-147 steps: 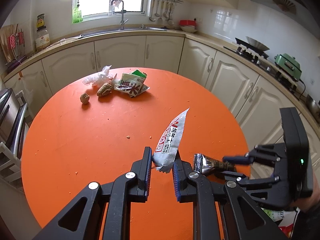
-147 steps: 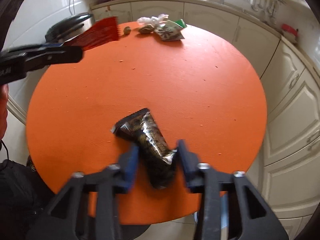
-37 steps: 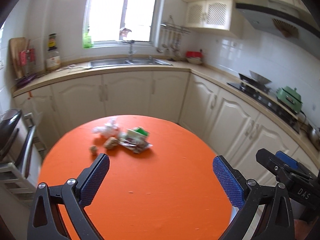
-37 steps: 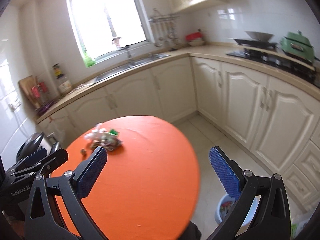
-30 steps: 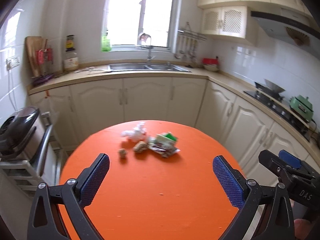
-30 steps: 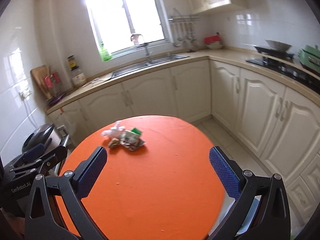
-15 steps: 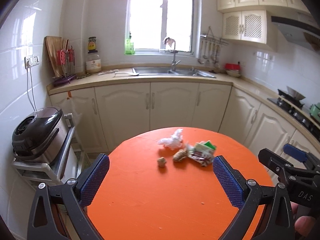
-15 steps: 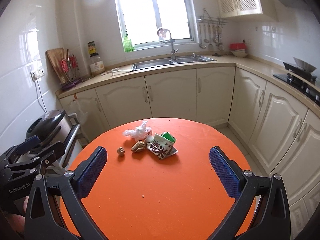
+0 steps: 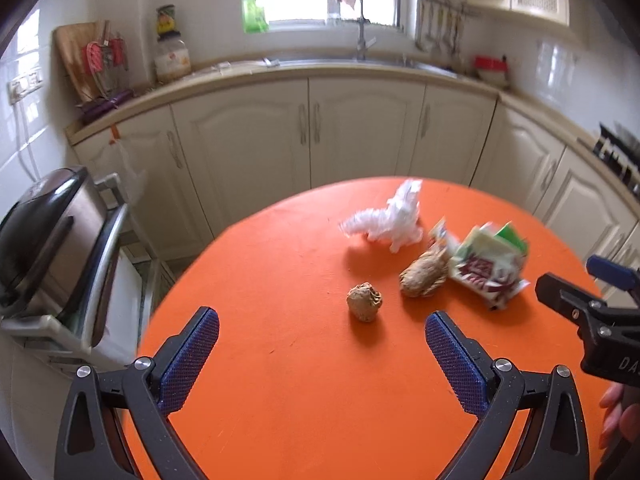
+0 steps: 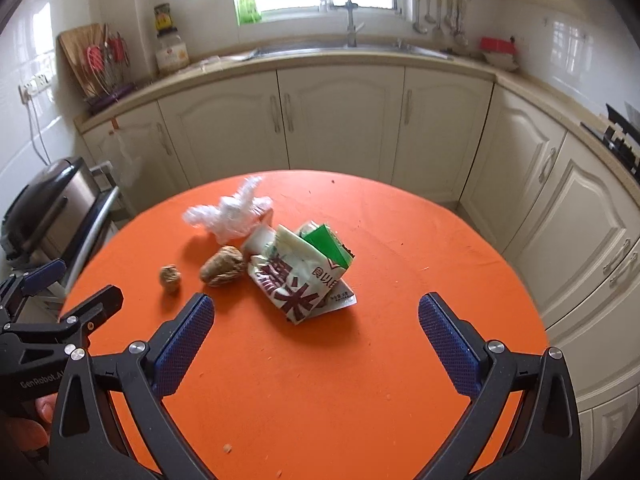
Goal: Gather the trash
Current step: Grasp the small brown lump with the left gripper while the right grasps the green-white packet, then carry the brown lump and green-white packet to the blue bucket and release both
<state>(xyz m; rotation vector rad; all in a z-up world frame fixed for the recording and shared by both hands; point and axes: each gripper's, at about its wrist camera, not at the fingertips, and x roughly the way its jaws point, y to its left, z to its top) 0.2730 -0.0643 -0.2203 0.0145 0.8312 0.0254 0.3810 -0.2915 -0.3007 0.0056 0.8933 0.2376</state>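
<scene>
A round orange table [image 9: 280, 280] [image 10: 400, 280] holds a cluster of trash. A small brown crumpled ball [image 9: 364, 302] [image 10: 171, 277] lies nearest my left gripper [image 9: 320, 354], which hangs open and empty just short of it. Beside it sit a larger brown lump [image 9: 424, 273] [image 10: 222, 266], a crumpled white plastic bag [image 9: 390, 220] [image 10: 230, 214] and a white, red and green snack wrapper [image 9: 486, 262] [image 10: 304, 274]. My right gripper [image 10: 316, 338] is open and empty, hovering just before the wrapper. Each gripper shows at the other view's edge.
Cream cabinets and a counter with a sink [image 10: 348, 50] curve around behind the table. A black and silver cooker on a metal rack [image 9: 44, 240] stands left of the table. A stove [image 10: 624, 136] is at the right. A person's fingers [image 9: 616, 412] hold the right gripper.
Earlier each gripper was shut on a wrapper; both now are open and empty. Over the last second both have swung toward the trash cluster and come much closer to it.
</scene>
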